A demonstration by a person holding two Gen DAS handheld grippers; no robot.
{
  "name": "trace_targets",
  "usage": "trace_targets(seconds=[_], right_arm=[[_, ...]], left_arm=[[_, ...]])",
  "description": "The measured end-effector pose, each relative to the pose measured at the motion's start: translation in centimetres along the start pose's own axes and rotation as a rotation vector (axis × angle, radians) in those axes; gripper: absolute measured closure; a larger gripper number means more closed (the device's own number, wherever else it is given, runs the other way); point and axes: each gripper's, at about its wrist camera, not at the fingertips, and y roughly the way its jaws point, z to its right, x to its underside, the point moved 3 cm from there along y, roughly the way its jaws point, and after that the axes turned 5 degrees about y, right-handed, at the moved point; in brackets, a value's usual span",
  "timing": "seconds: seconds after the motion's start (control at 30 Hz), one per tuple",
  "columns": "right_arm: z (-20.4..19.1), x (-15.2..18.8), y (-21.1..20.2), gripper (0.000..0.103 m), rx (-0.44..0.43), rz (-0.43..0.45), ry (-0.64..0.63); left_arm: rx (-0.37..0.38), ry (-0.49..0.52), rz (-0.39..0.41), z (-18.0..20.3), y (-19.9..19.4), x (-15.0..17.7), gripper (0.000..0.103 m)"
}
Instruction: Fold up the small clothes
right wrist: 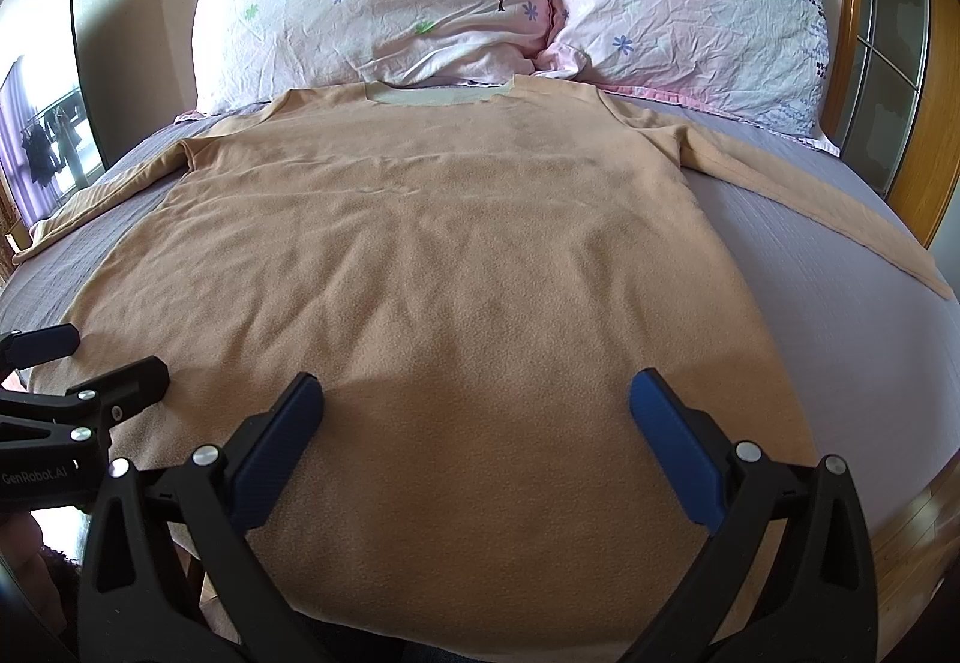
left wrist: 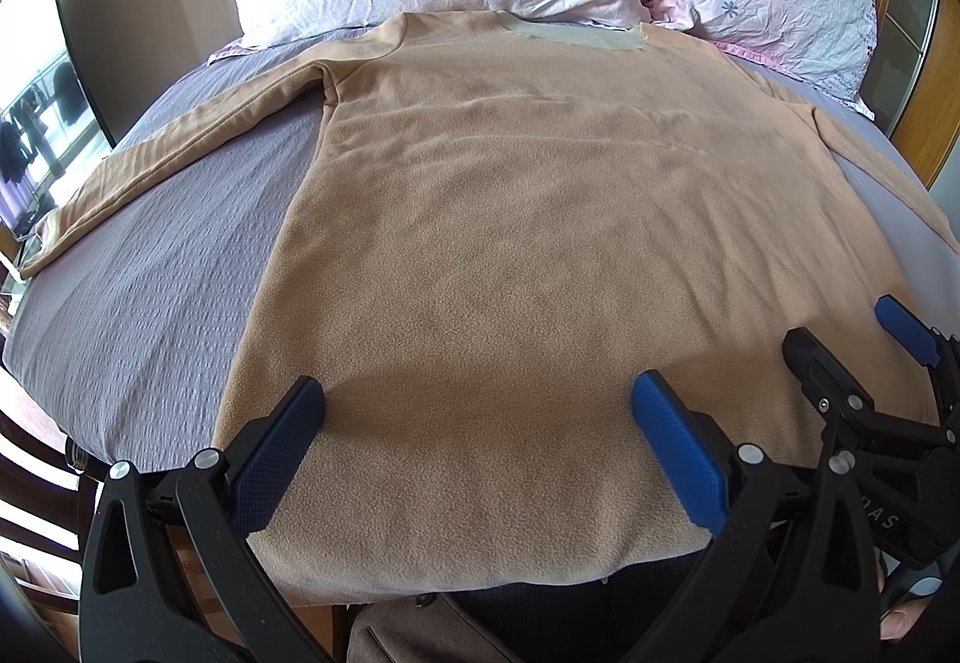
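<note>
A tan long-sleeved fleece top [left wrist: 510, 219] lies flat on the bed, neck toward the pillows, both sleeves spread out to the sides; it also shows in the right wrist view [right wrist: 432, 255]. My left gripper [left wrist: 477, 405] is open and empty, hovering over the hem near the bed's front edge. My right gripper [right wrist: 477, 405] is open and empty, beside it over the hem. The right gripper shows at the right of the left wrist view [left wrist: 852, 345], and the left gripper at the left of the right wrist view [right wrist: 90, 357].
A grey-lilac bedsheet [left wrist: 150, 267] covers the bed. Two pink flowered pillows [right wrist: 372, 3] [right wrist: 690, 3] lean at the head. A wooden headboard frame [right wrist: 924, 123] stands at the right. A window with hanging clothes [left wrist: 36, 135] is at the left.
</note>
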Motion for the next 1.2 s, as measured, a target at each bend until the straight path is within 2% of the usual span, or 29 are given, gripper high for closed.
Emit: trace_targets(seconds=[0.8, 0.93, 1.03, 1.1, 1.17, 1.2], right_arm=[[0.0, 0.1, -0.1, 0.002, -0.002, 0.014, -0.004], [0.7, 0.2, -0.4, 0.002, -0.084, 0.073, -0.021], [4.8, -2.0, -1.7, 0.002, -0.224, 0.080, 0.127], [9.9, -4.3, -2.9, 0.002, -0.208, 0.123, 0.294], [16.4, -6.3, -3.6, 0.002, -0.183, 0.139, 0.505], [19.7, -7.0, -3.6, 0.006, -0.174, 0.149, 0.609]], left_arm=[[-0.001, 0.000, 0.006, 0.0, 0.0, 0.0, 0.001], [-0.005, 0.000, 0.036, -0.3, -0.3, 0.2, 0.001], [-0.007, 0.004, 0.078, -0.1, -0.6, 0.1, 0.001], [0.006, 0.007, 0.105, -0.1, -0.8, 0.2, 0.001], [0.067, 0.006, 0.132, -0.3, -0.9, -0.2, 0.001], [0.101, -0.006, 0.157, -0.6, -1.1, -0.5, 0.001]])
